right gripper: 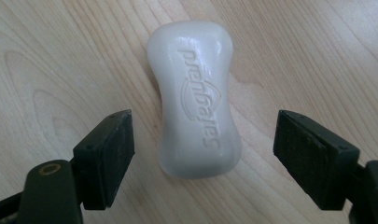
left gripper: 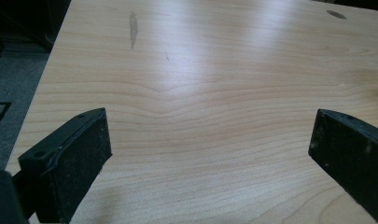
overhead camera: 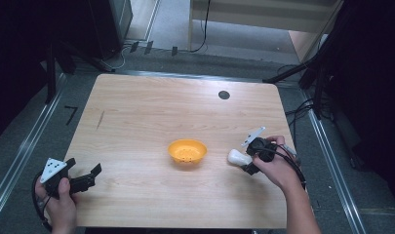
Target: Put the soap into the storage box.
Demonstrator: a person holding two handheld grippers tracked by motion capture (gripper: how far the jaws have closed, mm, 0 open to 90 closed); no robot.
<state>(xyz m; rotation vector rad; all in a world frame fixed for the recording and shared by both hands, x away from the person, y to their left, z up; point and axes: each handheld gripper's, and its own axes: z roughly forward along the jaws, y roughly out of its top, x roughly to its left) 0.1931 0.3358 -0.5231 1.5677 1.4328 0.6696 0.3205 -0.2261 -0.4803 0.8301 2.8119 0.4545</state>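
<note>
The table [overhead camera: 136, 112] carries little, so the work reads plainly. An orange bowl [overhead camera: 187, 150] sits near the middle — perforated like a drainer, which would suit a wet bar as a likely place to put it. At about three o'clock from the bowl, just beside it but apart, the white soap bar [right gripper: 196, 98] lies flat on the wood, lettering up. The right gripper [right gripper: 203, 149] straddles the bar's near end, jaws wide with a clear gap on each side, pads not pressing — placed as if to take or leave the bar by its long sides. At eight o'clock from the bowl, well apart, the left gripper [left gripper: 210, 144] rests open over bare wood, holding nothing.
</note>
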